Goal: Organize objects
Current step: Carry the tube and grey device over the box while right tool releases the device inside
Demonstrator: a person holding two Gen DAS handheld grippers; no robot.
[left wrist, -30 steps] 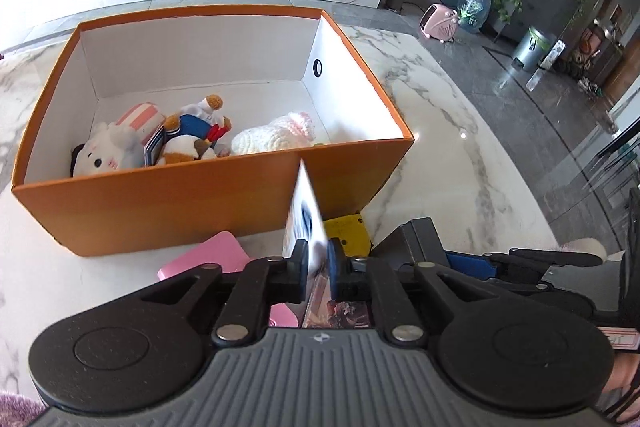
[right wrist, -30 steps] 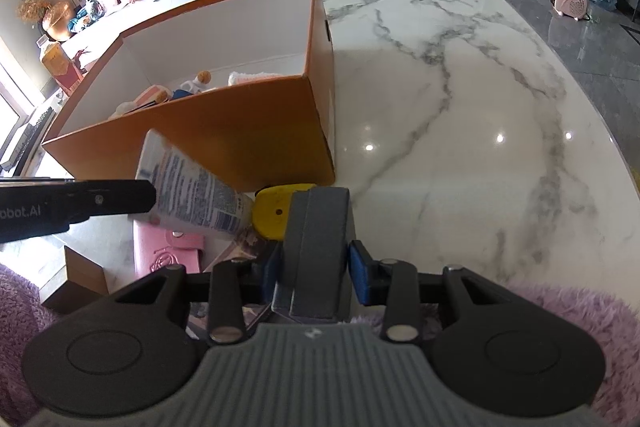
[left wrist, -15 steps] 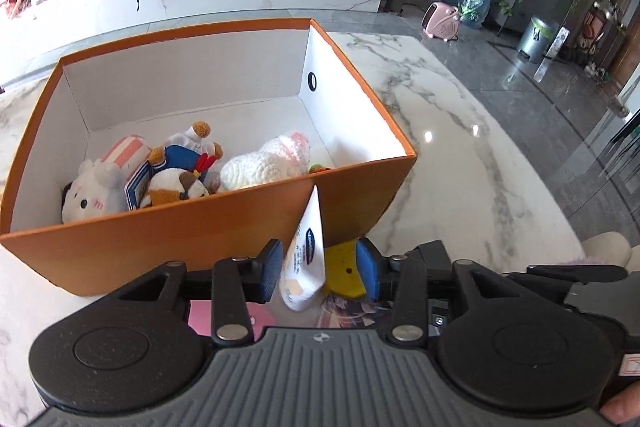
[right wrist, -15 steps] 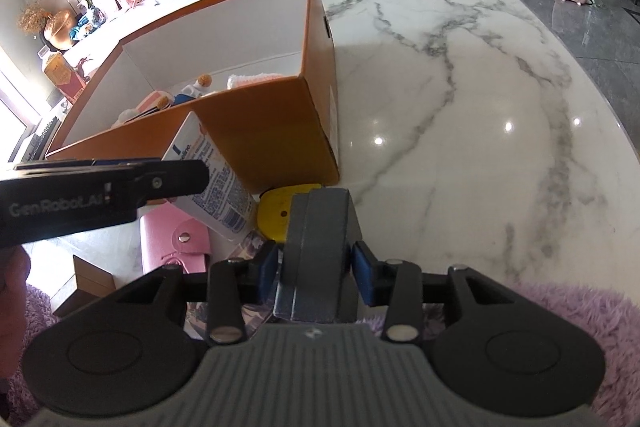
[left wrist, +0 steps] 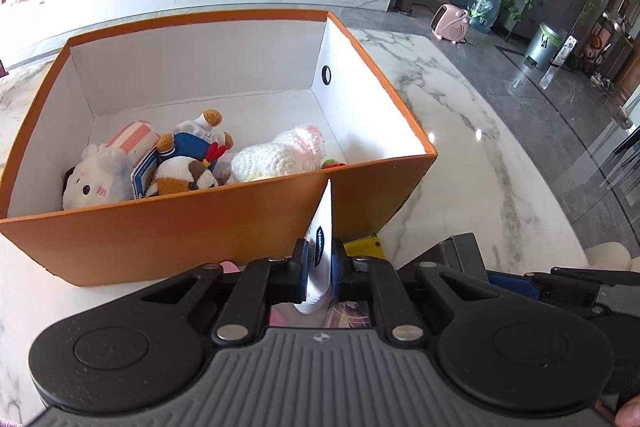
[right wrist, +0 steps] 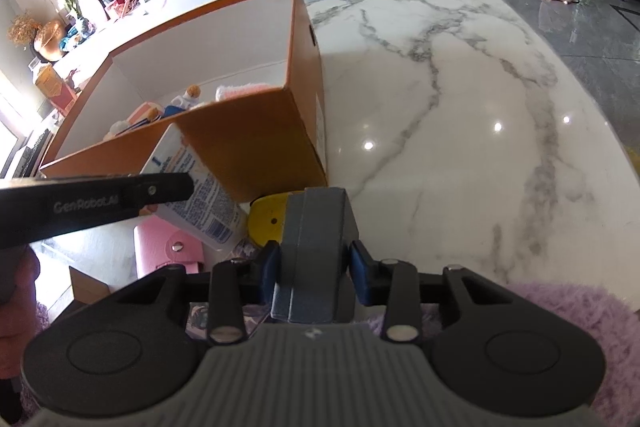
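My left gripper (left wrist: pixel 318 269) is shut on a white lotion tube (left wrist: pixel 320 247), held upright just in front of the orange box's near wall (left wrist: pixel 180 231). The tube also shows in the right wrist view (right wrist: pixel 192 191), pinched by the left finger (right wrist: pixel 120 201). The box holds several plush toys (left wrist: pixel 180 163). My right gripper (right wrist: pixel 314 267) is shut on a grey box (right wrist: pixel 316 239), held low near the box's right front corner (right wrist: pixel 304 147).
A pink wallet (right wrist: pixel 168 247), a yellow object (right wrist: pixel 268 219), a picture card (left wrist: pixel 348 315) and a small cardboard box (right wrist: pixel 88 287) lie on the marble table (right wrist: pixel 460 127) in front of the orange box. A purple furry rug (right wrist: pixel 560 303) is at the table's near edge.
My left gripper opened around the tube half a second ago and has shut on it again, lower on the tube. It has moved closer to the box wall. The right gripper has barely moved.
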